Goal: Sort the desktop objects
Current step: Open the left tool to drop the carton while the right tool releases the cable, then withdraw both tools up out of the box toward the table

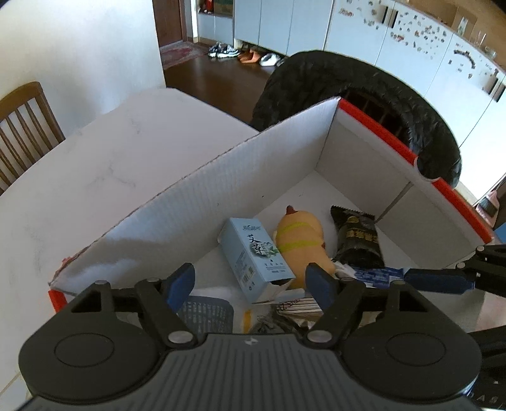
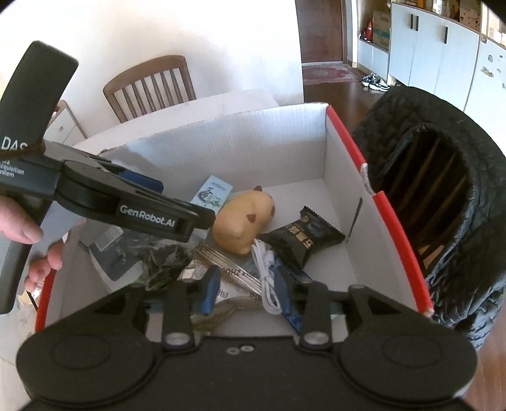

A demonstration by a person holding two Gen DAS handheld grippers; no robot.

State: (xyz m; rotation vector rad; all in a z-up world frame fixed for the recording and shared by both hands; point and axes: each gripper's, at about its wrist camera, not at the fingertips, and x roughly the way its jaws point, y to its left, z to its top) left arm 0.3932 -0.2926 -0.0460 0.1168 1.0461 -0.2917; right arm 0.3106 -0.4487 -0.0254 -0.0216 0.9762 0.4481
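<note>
Silver packets (image 2: 221, 268) half hidden, perhaps foil, beneath right gripper (image 2: 246, 291)

Blue mesh basket (image 1: 205, 311): lower part hidden behind the left gripper's (image 1: 249, 284) body. Crinkled packets (image 1: 294, 305) beside it, print unreadable. Blue-and-white box (image 2: 211, 193): half covered by the left gripper arm in the right wrist view. White cable (image 2: 267, 268): far end lost behind the right gripper (image 2: 246, 284). Hand (image 2: 19, 227) cut off by the frame edge. Fridge magnets (image 1: 420, 30) too small to make out.
</note>
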